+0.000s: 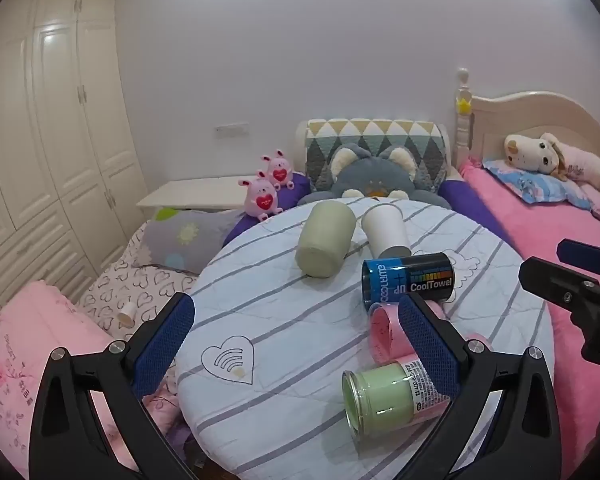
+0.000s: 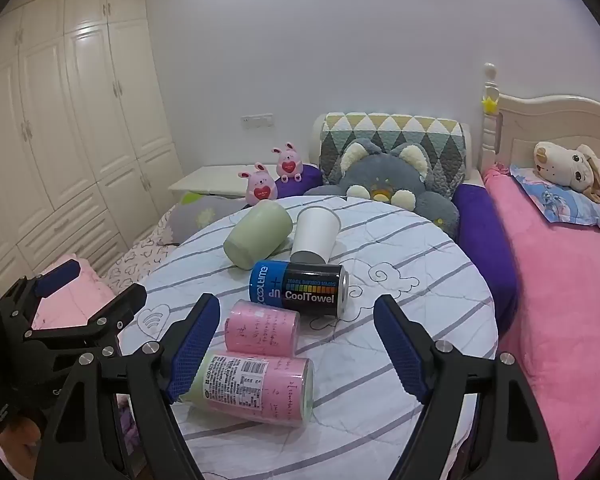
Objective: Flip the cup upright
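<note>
A round bench (image 2: pixel 400 280) with a striped cloth stood in a bedroom. Five things lay on their sides on it. The green cup (image 2: pixel 257 240) lay at the far side, with its flat bottom turned toward the cameras. Just beside it, on its right, lay a white cup (image 2: pixel 315 236) with a gray bottom. In front of those two lay a blue and black can (image 2: pixel 300 289) with "CoolTowel" on it. Nearer still lay a pink jar (image 2: pixel 263 327), and closest of all a glass jar (image 2: pixel 256 388) with a pink label and pale green stuff inside.

The left tongs (image 1: pixel 296 344) were wide apart and held nothing. They were above the near left part of the bench. The right tongs (image 2: pixel 296 350) were wide apart too, and held nothing. The two pink jars showed between their blue fingers (image 2: pixel 192 348). A gray cat pillow (image 2: pixel 384 184) sat behind the bench.
</note>
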A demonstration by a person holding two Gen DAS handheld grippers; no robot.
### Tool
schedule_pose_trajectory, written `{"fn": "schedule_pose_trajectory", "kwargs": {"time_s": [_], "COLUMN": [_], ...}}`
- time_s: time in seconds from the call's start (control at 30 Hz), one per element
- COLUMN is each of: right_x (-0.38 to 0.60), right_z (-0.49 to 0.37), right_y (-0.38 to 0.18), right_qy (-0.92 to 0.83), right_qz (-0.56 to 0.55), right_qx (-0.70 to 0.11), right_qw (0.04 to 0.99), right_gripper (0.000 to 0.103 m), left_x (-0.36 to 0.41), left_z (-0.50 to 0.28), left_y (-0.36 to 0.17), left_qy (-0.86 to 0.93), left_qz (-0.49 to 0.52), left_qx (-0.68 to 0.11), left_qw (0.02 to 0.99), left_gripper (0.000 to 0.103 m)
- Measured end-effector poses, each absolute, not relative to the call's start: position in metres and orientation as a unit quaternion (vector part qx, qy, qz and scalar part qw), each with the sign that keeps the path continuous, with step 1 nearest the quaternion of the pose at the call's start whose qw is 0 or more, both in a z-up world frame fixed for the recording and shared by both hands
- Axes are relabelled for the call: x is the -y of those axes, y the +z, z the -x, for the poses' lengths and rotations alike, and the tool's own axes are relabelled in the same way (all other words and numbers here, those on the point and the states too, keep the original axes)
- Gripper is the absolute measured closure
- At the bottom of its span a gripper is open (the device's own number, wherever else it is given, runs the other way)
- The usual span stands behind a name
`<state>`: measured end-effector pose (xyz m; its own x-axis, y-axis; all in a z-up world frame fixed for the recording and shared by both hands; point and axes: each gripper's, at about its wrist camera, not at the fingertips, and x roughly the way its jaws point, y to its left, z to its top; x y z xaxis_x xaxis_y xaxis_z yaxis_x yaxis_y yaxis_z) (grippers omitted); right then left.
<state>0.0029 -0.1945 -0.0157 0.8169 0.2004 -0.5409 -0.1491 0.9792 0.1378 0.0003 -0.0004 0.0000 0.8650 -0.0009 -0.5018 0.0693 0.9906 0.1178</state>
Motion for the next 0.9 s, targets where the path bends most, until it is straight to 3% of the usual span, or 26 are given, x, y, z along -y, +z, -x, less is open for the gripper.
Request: {"fn": "schedule_pose_trajectory", "kwargs": {"time_s": [0.9], "right_x": [0.181], "right_z": [-0.012], "right_y": [-0.017], "right_qy": [0.099], "right_qz": [-0.034], "right_qx": [-0.302], "right_qw": [0.948], "right_gripper": [0.022], "left_x": [-0.007], "left_z": [0.000], "left_y": [0.002], "left_qy": [-0.030], "left_qz": [-0.040], "left_qx": [-0.273], "left_qw": [0.961], "left_gripper": [0.000]}}
